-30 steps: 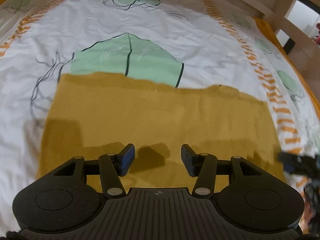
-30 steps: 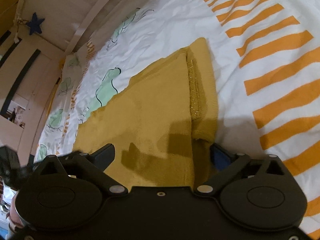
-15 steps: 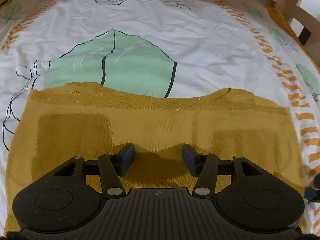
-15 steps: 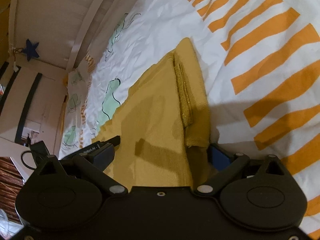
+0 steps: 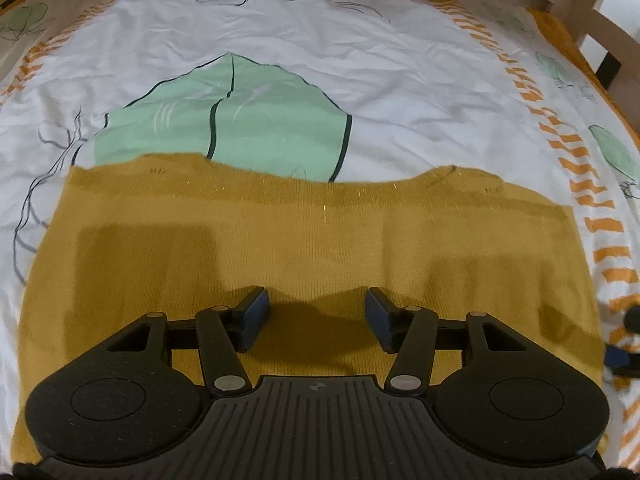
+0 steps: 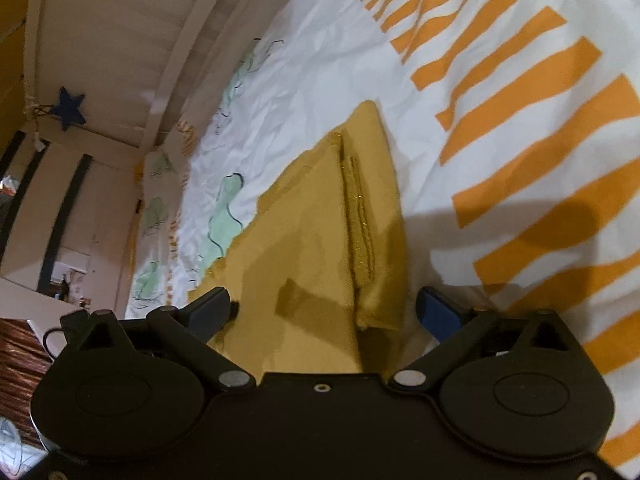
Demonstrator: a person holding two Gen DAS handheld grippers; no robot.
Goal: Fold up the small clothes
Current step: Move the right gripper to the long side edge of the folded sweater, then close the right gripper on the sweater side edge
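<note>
A mustard-yellow knitted garment lies flat on the bed, its glittery edge on the far side. My left gripper hovers low over the near middle of it. It is open, with only flat fabric under the gap between its fingers. In the right wrist view the garment's right side shows a narrow folded strip with a ribbed edge. My right gripper is open wide and straddles that side: one finger is over the garment, the other over the sheet. Its tip shows at the right edge of the left wrist view.
The white bedsheet carries green leaf prints and orange stripes. A wooden bed rail runs along the far right side. A pale panel with a blue star and furniture stand beyond the bed's left end.
The left gripper has moved in over the garment, which now fills more of its view. The right gripper has rolled and crept along the garment's right side. Both stay open.
</note>
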